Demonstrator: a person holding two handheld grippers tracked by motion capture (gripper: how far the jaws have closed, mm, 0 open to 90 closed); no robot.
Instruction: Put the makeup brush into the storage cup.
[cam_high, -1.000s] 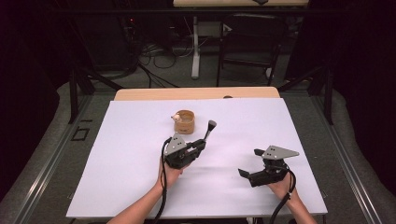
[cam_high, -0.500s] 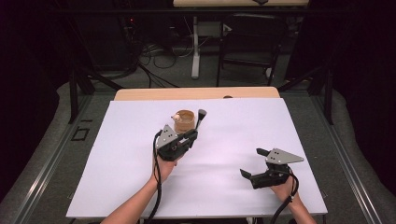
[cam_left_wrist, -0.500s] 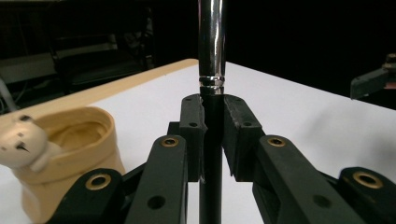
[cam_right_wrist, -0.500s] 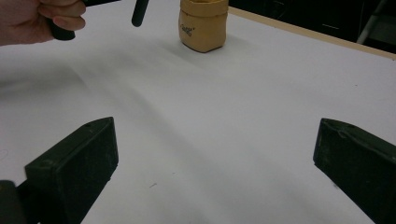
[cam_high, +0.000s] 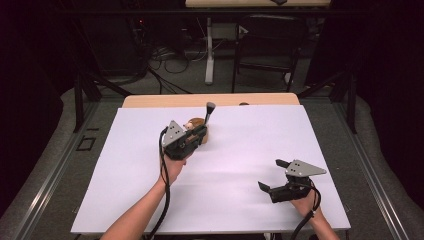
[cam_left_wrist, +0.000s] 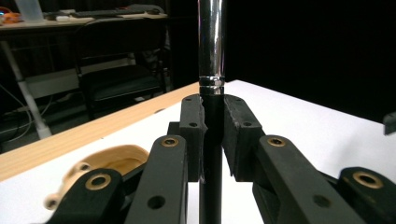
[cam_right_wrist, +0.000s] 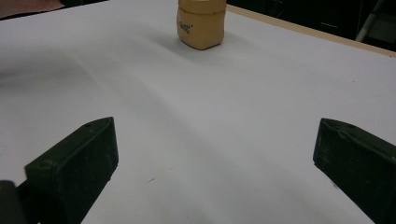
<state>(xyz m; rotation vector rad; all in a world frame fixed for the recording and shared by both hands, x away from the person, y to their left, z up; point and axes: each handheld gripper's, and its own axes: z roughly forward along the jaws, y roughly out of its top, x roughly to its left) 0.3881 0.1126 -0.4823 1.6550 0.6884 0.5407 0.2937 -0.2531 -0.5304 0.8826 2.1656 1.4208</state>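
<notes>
Chrome tool (cam_left_wrist: 211, 42) stood upright in our left jaws, just above the holder (cam_high: 199, 131); right jaws gaped idle.

The slim black-and-chrome metal rod (cam_high: 208, 114) is being lifted and tipped upright above the tan wooden holder (cam_high: 199, 129) by the left hand-held gripper (cam_high: 201, 131).

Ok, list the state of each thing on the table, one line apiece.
Left gripper: shut on the tool, lifted off the table.
Tool: clamped upright between the jaws; black handle, shiny metal shaft above.
Wooden holder: standing upright on the white sheet, nothing in its top hole that I can see.
Right gripper: open, holding nothing, low over the sheet.
White sheet: lying flat.
</notes>
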